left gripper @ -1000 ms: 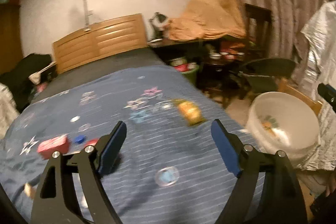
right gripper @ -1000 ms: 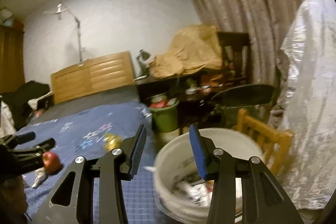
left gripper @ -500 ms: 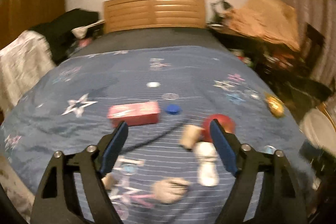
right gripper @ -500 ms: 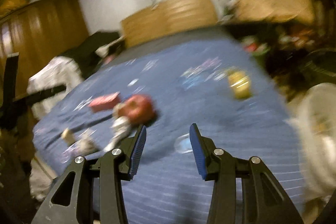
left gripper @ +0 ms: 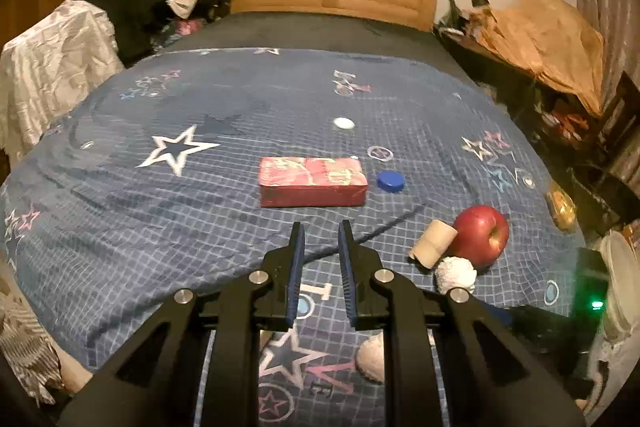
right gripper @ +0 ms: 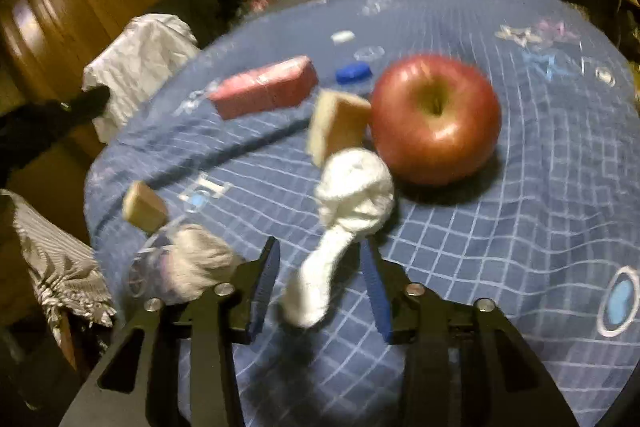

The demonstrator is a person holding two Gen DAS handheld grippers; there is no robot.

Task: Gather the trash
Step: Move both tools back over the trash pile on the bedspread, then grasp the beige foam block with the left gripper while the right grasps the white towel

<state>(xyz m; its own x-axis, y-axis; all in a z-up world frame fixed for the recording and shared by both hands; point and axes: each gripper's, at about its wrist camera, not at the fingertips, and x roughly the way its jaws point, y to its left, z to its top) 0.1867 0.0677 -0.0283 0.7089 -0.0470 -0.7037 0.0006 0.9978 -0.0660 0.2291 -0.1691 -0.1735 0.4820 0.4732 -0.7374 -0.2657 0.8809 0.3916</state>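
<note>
Trash lies scattered on a blue star-print bedspread. A crumpled white tissue rests in front of a red apple and a short cardboard roll. My right gripper hangs low over the tissue; its jaws are closing with the tissue's tail between them, and the pads do not touch it. My left gripper is shut on nothing, hovering short of a pink box. The left wrist view shows the same apple, roll and tissue to the right.
A blue cap and a white cap lie past the box. A second roll and a grey wad sit near the bed's edge. A yellow wrapper and a white bucket are at the right.
Both views swung from the bucket side to the bed. The left jaws went from wide apart to shut. The right gripper dropped close to the white tissue and its jaws narrowed.
</note>
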